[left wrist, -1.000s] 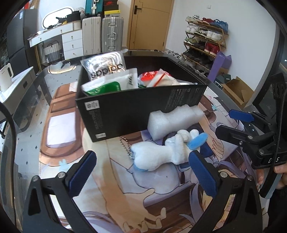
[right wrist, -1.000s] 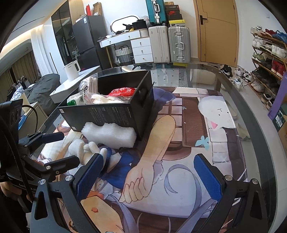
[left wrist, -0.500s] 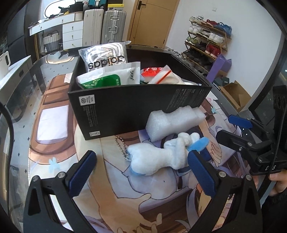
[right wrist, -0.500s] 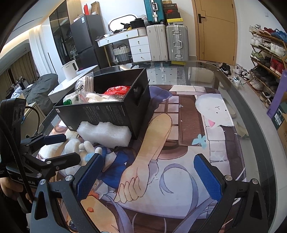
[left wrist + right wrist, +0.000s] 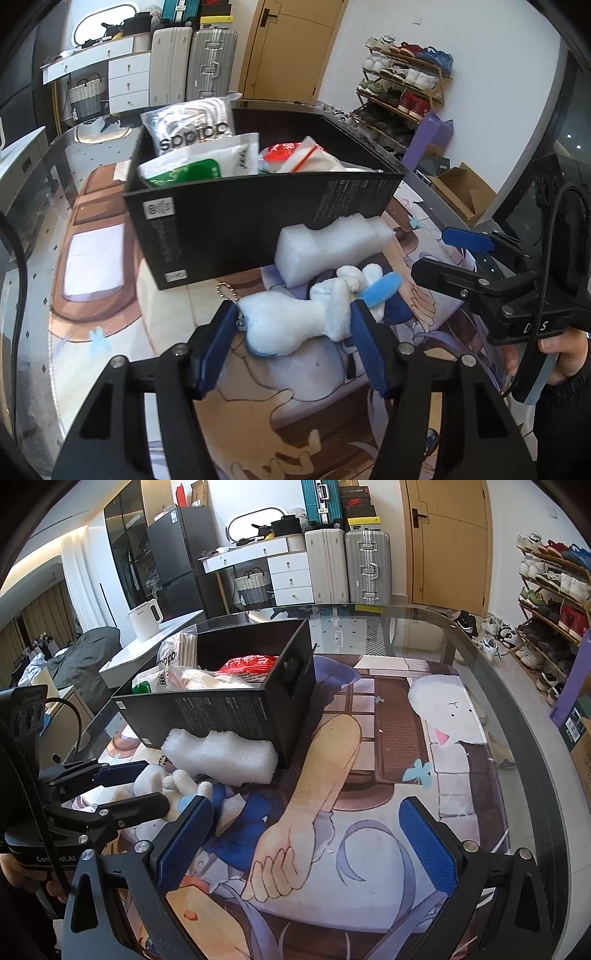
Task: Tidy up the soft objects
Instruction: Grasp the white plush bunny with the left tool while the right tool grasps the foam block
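A: Where's the small white plush toy with a blue ear [image 5: 295,319]?

B: On the printed cartoon mat [image 5: 110,295], before the black cardboard box [image 5: 240,218], pinched between the left gripper [image 5: 293,345] pads.

A: And the right gripper [image 5: 306,842]?

B: Spread wide, holding nothing, right of the white foam block [image 5: 221,755].

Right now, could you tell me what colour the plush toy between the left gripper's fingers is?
White, with light blue parts; the plush toy shows best in the left wrist view.
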`<state>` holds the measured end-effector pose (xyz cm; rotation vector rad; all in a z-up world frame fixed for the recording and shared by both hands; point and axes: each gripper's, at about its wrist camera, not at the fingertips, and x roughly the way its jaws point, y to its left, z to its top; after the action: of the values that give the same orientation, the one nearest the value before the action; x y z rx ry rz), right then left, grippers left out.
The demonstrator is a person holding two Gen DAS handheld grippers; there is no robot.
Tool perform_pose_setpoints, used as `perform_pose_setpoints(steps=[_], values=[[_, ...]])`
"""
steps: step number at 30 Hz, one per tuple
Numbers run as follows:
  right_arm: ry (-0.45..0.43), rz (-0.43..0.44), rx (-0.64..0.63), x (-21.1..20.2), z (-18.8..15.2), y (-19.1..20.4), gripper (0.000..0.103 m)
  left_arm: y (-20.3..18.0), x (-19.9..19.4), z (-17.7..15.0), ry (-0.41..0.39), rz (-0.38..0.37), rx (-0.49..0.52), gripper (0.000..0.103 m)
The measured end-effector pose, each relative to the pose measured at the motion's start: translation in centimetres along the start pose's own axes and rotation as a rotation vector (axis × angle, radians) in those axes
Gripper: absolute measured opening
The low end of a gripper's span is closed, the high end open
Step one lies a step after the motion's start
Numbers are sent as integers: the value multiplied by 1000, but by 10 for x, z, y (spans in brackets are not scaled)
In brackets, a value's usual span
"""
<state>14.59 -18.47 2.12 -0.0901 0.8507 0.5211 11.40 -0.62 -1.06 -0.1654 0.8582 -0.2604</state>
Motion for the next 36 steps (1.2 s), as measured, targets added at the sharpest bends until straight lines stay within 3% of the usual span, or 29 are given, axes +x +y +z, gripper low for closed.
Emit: perform_pose_setpoints(steps=[17,36], values=[[36,42,-61,29,19,42,102,54,-31,-18,-38,104,-89,61],[80,24,-26,62,41,66,102,67,-41,-24,-55,125,-142,61]])
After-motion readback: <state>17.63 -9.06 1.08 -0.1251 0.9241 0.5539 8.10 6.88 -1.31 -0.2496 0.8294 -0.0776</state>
